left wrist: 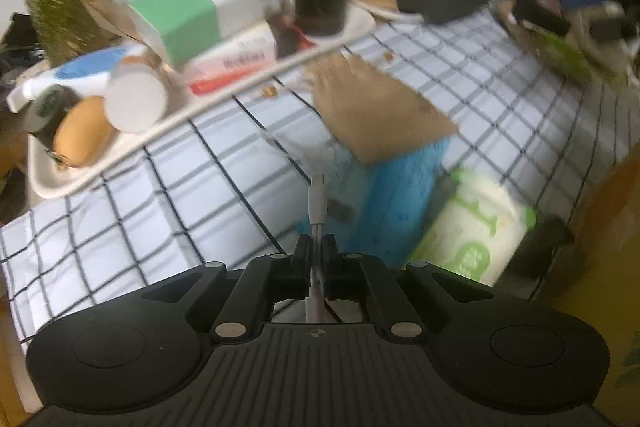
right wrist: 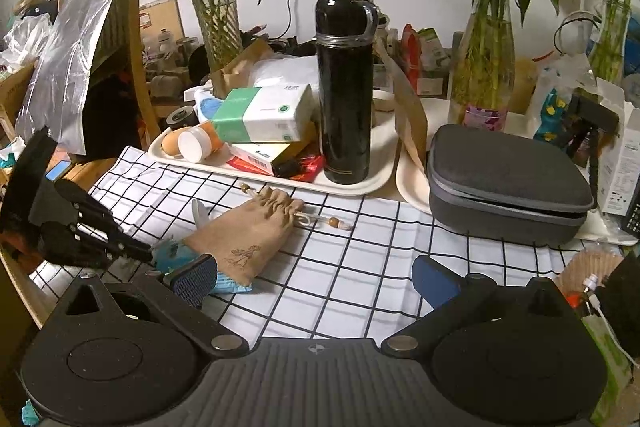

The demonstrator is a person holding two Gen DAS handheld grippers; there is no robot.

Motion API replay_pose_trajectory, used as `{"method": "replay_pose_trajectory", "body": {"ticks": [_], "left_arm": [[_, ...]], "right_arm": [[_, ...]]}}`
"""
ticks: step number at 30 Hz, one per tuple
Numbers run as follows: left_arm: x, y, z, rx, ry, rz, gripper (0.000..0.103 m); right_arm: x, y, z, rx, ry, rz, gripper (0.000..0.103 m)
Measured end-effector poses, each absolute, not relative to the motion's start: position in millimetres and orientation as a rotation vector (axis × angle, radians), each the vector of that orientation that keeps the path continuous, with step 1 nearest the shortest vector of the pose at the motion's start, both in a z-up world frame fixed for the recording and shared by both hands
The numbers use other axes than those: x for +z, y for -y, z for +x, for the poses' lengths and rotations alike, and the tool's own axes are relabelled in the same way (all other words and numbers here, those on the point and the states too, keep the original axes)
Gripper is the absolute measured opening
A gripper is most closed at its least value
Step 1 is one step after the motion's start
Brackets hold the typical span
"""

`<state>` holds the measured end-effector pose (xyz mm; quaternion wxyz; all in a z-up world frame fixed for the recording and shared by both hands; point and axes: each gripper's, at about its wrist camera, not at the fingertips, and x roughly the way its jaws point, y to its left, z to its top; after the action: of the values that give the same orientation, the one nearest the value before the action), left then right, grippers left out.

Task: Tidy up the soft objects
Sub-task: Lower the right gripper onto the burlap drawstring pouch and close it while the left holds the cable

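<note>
With the left gripper (left wrist: 316, 247) pinched shut on a white cable (left wrist: 317, 203) beside the tan pouch (right wrist: 244, 235) on the checked cloth (right wrist: 352, 275), and the right gripper (right wrist: 316, 279) wide open and empty, the pick-up looked done, so lifting it clear seemed next.

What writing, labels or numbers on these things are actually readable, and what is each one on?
None can be quoted with certainty.
Green-and-white tissue pack: small print and round logos, too small.
Red-and-white box under it: reddish lettering, blurred.
Green-printed white pack: large green marks, not legible.
Tan drawstring pouch: a line drawing, no words.
White carton at the right edge: fine print, too small.
</note>
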<state>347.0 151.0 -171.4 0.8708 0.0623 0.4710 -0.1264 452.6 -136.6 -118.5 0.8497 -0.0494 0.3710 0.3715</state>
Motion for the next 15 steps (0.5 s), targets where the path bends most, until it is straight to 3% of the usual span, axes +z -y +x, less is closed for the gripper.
{"method": "replay_pose_trajectory", "body": {"ticks": [15], "left_arm": [[-124.6,-155.7,341.6,-0.162,-0.880,0.095,0.006]], "right_arm": [[-130.5,117.2,462.9,0.842,-0.841,-0.143,0.103]]}}
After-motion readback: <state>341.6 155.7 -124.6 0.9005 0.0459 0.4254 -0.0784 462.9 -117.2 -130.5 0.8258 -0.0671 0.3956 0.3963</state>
